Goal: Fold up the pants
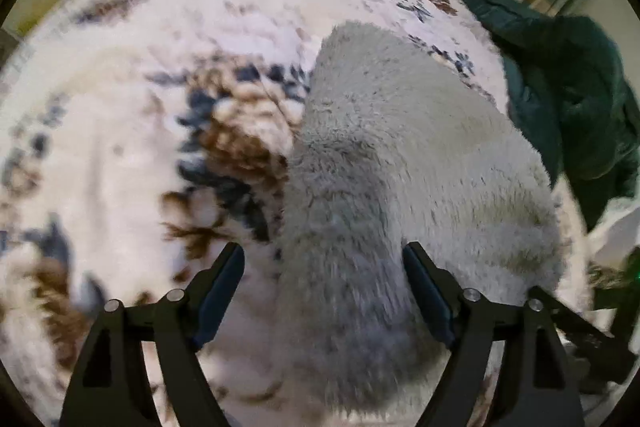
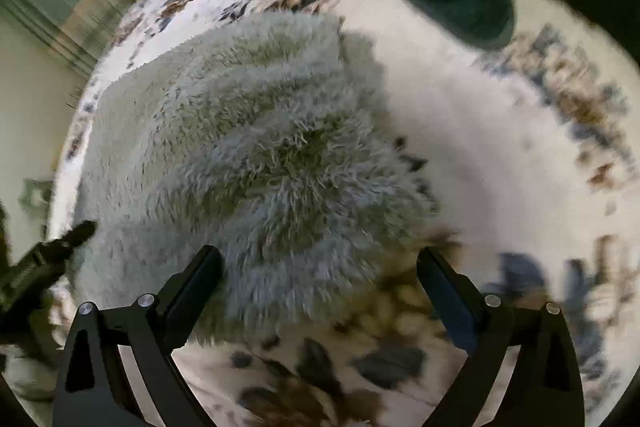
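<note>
The pants (image 1: 400, 163) are a pale grey, long-piled fleece pair lying on a white bedspread (image 1: 120, 147) printed with brown and blue flowers, and they appear already doubled into a thick, elongated bundle that runs away from both cameras. In the left wrist view the left gripper (image 1: 324, 291) hangs just above the near end of that bundle with its jaws spread wide and nothing between them; in the right wrist view the right gripper (image 2: 320, 291) hovers over the near edge of the pants (image 2: 256, 155) in the same way, jaws wide apart and empty. The fabric looks soft, bulky and light — a plush that will likely slump and spring back rather than hold a crease, so a fold probably needs pressing flat afterwards. The pile should give the pads plenty of friction, but a shallow pinch risks catching only fluff or only the top layer, letting the lower layer slide out. The better hold, I judge, is at the two near corners of the bundle, each jaw reaching deep enough to take the full thickness. A dark green garment (image 1: 568, 99) lies just beyond the far side of the pants — near enough to be dragged along if the fold sweeps that way.
</note>
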Demonstrator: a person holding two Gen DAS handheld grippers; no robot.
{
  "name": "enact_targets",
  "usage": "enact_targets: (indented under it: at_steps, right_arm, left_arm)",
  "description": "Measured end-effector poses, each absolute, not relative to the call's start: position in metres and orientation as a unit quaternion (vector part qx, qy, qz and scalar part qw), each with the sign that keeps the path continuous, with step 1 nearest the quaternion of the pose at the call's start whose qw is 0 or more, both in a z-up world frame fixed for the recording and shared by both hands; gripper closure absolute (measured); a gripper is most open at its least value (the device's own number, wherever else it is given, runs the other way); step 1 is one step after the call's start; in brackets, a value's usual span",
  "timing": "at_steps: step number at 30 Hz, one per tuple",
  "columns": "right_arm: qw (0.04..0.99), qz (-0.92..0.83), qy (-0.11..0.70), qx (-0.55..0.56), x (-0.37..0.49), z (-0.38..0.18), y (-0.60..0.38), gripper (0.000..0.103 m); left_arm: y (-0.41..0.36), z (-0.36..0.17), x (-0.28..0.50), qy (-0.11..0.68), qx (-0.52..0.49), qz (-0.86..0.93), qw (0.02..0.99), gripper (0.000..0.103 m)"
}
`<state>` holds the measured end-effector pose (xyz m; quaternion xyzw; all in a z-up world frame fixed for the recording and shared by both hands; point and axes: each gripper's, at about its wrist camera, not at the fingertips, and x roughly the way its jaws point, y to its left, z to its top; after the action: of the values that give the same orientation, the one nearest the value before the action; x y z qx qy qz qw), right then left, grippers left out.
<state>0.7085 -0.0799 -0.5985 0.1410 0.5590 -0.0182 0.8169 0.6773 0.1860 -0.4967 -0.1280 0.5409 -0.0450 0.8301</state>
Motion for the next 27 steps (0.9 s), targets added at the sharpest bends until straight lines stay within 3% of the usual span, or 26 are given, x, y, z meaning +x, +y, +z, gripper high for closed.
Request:
enact_targets:
  at_steps: [4,6,15,27]
  right_arm:
    - [0.840,-0.052,0.534,0.077,0.694,-0.557,-0.072,0.000]
    - [0.847,-0.065,0.525,0.057,0.688,-0.537,-0.069,0.000]
    - [0.870,-0.077,0.487,0.019,0.616,-0.438,-0.071,0.000]
    - [0.895,-0.046,0.443,0.005,0.481,-0.281,-0.084,0.000]
  left_arm:
    - [0.168,-0.468,0.652,0.523,-0.064,-0.004,0.850,0.017]
    - [0.162,-0.460,0.646,0.518,-0.049,0.005,0.854,0.009]
    - [0.132,-0.394,0.596,0.487,-0.025,0.022,0.873,0.009]
    - [0.099,-0.235,0.465,0.426,-0.027,0.019,0.904,0.009]
